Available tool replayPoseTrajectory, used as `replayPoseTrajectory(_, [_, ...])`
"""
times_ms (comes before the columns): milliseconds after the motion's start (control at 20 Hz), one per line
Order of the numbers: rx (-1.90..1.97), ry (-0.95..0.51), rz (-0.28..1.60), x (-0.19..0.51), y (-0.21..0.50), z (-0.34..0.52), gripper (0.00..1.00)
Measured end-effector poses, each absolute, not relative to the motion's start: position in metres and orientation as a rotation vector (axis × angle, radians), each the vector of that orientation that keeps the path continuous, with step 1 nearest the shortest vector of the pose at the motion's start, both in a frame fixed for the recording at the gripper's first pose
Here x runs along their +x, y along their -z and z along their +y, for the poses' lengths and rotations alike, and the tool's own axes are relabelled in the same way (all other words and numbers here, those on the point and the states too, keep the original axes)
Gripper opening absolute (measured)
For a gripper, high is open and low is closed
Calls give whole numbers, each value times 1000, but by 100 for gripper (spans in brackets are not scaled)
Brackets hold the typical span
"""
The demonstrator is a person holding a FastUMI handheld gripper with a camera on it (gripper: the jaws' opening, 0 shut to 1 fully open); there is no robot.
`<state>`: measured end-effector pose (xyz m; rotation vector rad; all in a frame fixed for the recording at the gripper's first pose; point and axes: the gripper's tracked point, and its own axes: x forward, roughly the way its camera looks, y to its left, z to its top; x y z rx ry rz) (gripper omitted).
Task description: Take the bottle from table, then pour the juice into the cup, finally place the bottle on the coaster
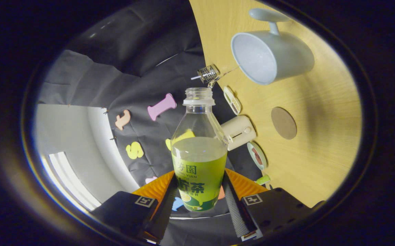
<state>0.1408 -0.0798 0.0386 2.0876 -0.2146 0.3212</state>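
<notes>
Pale wooden tabletop appears rolled sideways because the gripper, both fingers clamped on the uncapped clear green-juice bottle, tips its mouth toward the light-blue mug, beyond the round brown coaster.

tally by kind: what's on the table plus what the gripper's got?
Bottle, uncapped, green juice inside, held between the gripper fingers: 1
Cup, pale, with handle, on the wooden table: 1
Coaster, round, brown: 1
Small items along the table edge, too unclear to name: about 5
Total: about 8
</notes>
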Motion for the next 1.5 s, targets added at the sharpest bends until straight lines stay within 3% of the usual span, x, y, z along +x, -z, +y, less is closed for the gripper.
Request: replayPoseTrajectory(1500, [2278,-339,-311,133,-67,-105,78])
